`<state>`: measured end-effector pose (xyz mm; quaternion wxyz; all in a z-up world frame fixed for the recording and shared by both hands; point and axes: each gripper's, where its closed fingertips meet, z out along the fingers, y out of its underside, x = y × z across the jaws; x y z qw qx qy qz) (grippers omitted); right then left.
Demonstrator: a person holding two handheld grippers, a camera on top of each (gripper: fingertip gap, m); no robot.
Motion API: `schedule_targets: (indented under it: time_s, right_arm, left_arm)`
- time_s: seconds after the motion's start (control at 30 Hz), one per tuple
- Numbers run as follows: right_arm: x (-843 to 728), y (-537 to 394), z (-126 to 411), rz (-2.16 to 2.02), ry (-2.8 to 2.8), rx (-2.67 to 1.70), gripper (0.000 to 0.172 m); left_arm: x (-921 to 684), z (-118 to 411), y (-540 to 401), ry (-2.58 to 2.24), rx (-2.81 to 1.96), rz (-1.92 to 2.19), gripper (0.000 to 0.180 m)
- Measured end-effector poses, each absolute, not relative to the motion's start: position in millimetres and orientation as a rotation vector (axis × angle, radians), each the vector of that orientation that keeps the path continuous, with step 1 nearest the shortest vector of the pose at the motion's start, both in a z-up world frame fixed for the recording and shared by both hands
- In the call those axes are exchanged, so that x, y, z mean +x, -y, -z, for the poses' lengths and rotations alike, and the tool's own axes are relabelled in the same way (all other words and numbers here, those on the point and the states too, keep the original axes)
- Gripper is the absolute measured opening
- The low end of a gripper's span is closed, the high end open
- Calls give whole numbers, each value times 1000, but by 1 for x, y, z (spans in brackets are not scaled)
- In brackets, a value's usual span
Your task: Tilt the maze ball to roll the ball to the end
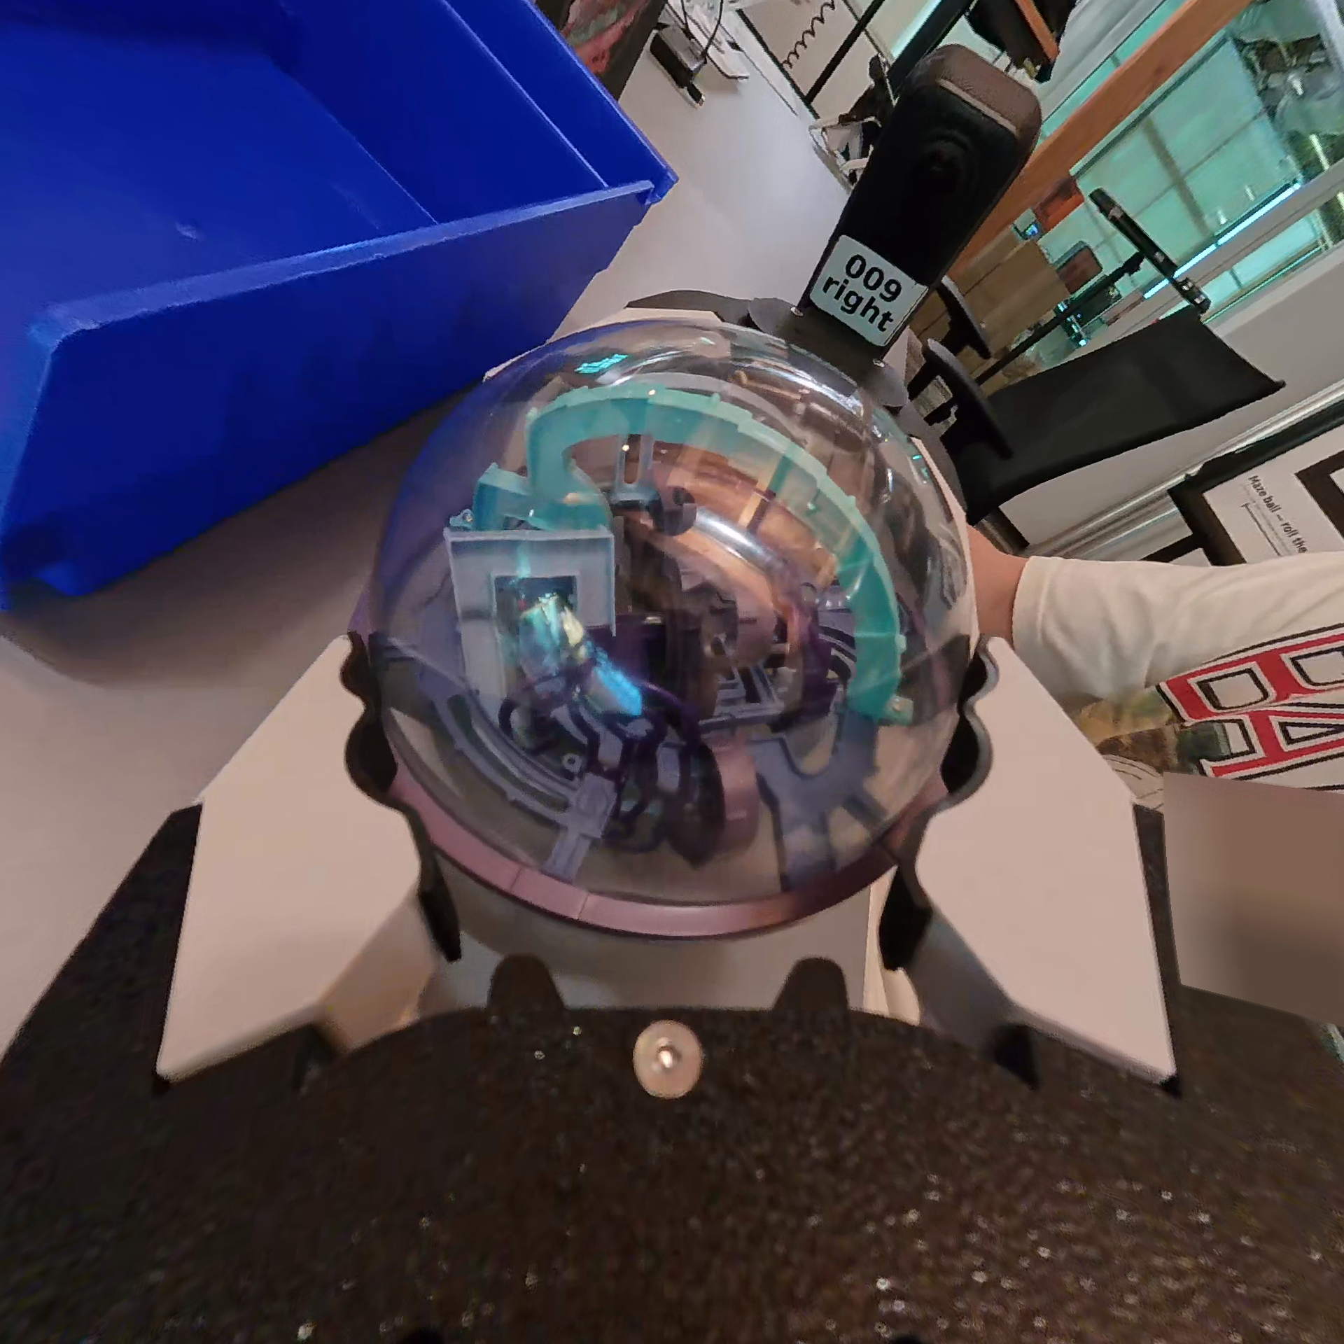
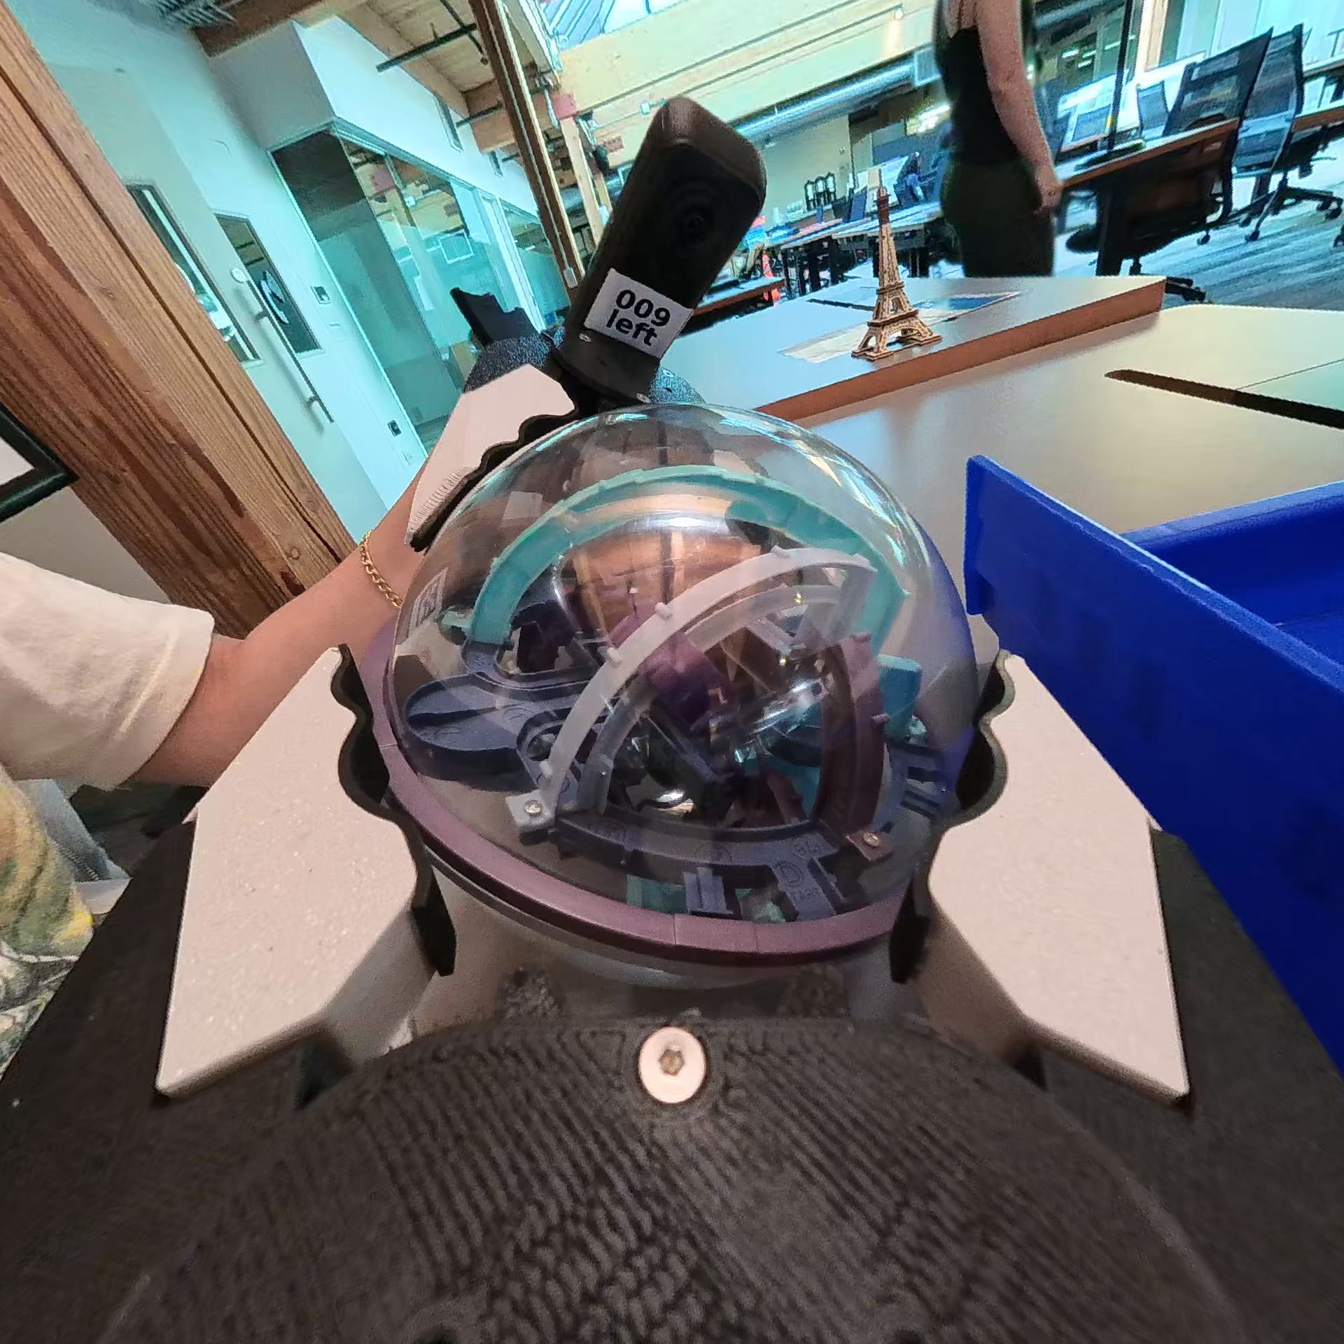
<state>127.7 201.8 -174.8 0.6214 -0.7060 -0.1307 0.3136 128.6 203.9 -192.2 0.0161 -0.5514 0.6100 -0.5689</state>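
Left gripper (image 1: 673,640) and right gripper (image 2: 673,691) both clamp the clear maze ball (image 2: 676,691) from opposite sides. Blue bin (image 1: 254,327) sits close by on the surface (image 1: 182,691).

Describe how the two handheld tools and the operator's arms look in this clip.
Both tools, left tool and right tool, have speckled black bodies, flat white fingers with wavy black pads and a labelled black camera stalk. White sleeves; gold chain bracelet.

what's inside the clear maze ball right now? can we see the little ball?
Inside the maze ball: a teal arched track, a grey arched track, purple pieces and dark blue ring tracks. Glare and overlapping parts hide the small rolling ball.
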Motion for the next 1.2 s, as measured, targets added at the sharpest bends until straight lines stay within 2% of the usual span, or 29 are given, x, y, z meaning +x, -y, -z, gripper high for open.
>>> schedule_targets:
  time_s: [0.4,0.67,0.8,0.9,1.03,1.1,1.2]
  right_arm:
    - [125,-193,161,-623,421,-1525,150]
    - [116,-200,183,-12,794,-1482,158]
    - [124,-199,187,-18,791,-1481,157]
    - [131,-198,191,-15,798,-1486,157]
    - [129,-196,191,-7,828,-1475,156]
    - [129,-193,192,-5,852,-1468,155]
    - [134,-189,194,-35,860,-1505,153]
  left_arm:
    - [128,192,-204,-1905,-1724,1758,150]
    - [131,193,-206,-1885,-1770,1747,150]
    - [124,198,-202,-2044,-1562,1597,155]
    - [128,178,-206,-1997,-1274,1586,149]
    - [121,154,-205,-1888,-836,1483,151]
    - [110,154,-195,-1894,-672,1488,143]
    - [114,170,-194,-1958,-706,1442,142]
